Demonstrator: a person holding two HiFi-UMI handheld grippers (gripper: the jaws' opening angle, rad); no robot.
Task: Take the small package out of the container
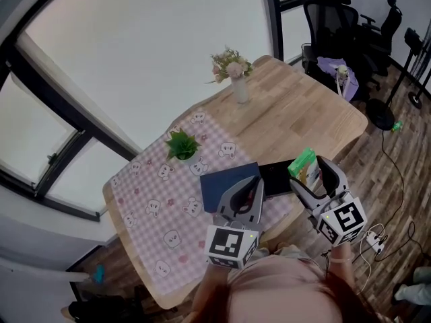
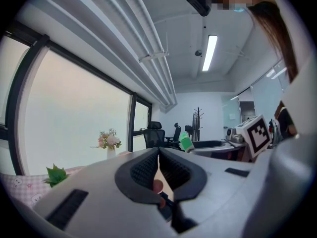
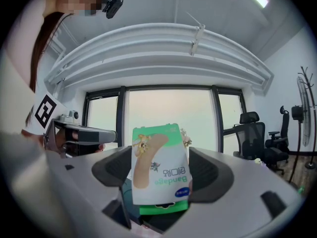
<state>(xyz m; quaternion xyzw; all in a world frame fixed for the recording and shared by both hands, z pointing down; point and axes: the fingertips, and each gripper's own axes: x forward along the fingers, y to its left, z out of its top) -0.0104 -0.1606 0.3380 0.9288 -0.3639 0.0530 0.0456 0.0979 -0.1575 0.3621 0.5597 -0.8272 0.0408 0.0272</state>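
Note:
The small package (image 1: 303, 164), a green and white bandage packet, is held upright above the table's front edge, with my right gripper (image 1: 314, 175) shut on it. In the right gripper view the small package (image 3: 160, 175) fills the space between the two pads of the right gripper (image 3: 161, 163). The container (image 1: 229, 182), a flat dark blue box with a black part (image 1: 279, 175) beside it, lies on the pink patterned cloth. My left gripper (image 1: 254, 186) hovers over the container's right side, and the left gripper (image 2: 158, 161) has its jaws together with nothing between them.
A small potted plant (image 1: 182, 145) stands on the cloth (image 1: 151, 200) behind the container. Farther back on the bare wood is a vase of flowers (image 1: 237, 79). Office chairs (image 1: 337, 19) stand past the table's far end. On the floor at right lies a power strip (image 1: 374, 242).

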